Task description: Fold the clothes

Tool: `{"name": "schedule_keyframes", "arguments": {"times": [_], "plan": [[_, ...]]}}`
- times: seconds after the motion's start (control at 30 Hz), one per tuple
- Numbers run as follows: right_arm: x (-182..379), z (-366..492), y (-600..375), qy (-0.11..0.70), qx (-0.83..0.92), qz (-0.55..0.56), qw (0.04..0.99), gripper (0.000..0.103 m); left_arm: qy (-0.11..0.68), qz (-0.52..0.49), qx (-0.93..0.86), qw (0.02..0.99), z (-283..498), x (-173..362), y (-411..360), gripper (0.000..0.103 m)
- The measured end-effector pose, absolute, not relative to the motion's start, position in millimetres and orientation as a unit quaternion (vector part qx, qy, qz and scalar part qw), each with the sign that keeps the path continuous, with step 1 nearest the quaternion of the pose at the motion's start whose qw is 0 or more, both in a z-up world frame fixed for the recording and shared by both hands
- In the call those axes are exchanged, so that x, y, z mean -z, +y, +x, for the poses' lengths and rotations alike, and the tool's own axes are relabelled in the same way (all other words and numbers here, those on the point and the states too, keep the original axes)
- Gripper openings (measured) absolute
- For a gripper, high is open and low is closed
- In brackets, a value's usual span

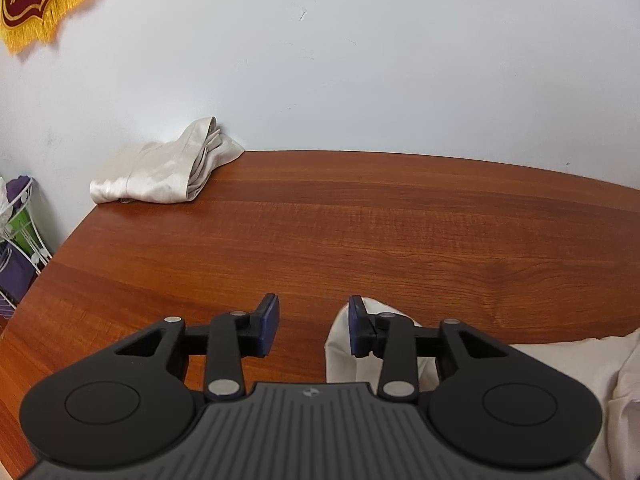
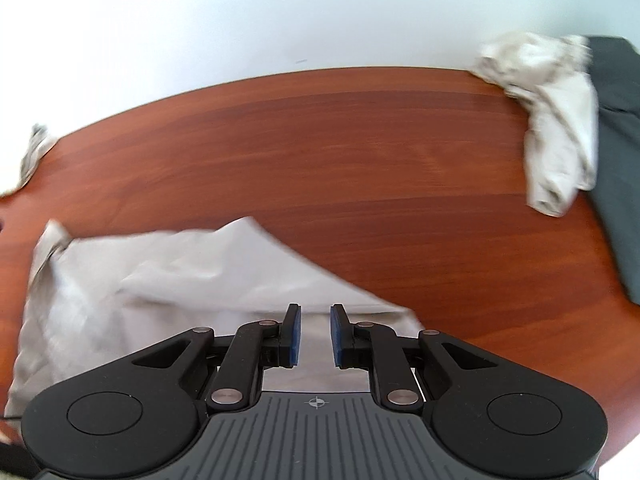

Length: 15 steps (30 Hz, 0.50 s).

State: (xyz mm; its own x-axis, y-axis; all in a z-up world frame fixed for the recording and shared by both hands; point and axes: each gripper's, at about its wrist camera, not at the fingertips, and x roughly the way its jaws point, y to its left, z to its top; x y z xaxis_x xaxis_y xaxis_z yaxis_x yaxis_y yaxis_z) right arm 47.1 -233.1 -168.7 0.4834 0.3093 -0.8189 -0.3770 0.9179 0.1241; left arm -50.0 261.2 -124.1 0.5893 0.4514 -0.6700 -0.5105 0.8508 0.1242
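Note:
A light beige garment (image 2: 160,280) lies partly folded on the wooden table (image 2: 320,152), below and left of my right gripper (image 2: 316,336). That gripper is open and empty, just above the cloth's near right edge. In the left wrist view my left gripper (image 1: 314,328) is open and empty above the table (image 1: 360,232). A corner of the beige garment (image 1: 340,356) lies under its right finger and spreads off to the right.
A folded cream satin garment (image 1: 160,172) sits at the table's far left corner against the white wall. A crumpled beige garment (image 2: 556,120) and a dark grey one (image 2: 616,152) lie at the far right. A wire rack (image 1: 20,232) stands left of the table.

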Motion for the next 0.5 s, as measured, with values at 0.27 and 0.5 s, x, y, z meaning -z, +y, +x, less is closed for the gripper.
{"name": "schedule_keyframes", "arguments": {"times": [0.27,0.5], "plan": [[182.1,21.5,-180.7,0.466,-0.280,-0.082,0.835,0.039,0.368,-0.039,-0.254,0.894,-72.9,119.8,246.3,0.044],[191.4,3.2,-137.2,0.466,-0.334,-0.109,0.812,0.052,0.391,-0.045,-0.230,0.890,-90.0,136.9,236.7,0.046]]}}
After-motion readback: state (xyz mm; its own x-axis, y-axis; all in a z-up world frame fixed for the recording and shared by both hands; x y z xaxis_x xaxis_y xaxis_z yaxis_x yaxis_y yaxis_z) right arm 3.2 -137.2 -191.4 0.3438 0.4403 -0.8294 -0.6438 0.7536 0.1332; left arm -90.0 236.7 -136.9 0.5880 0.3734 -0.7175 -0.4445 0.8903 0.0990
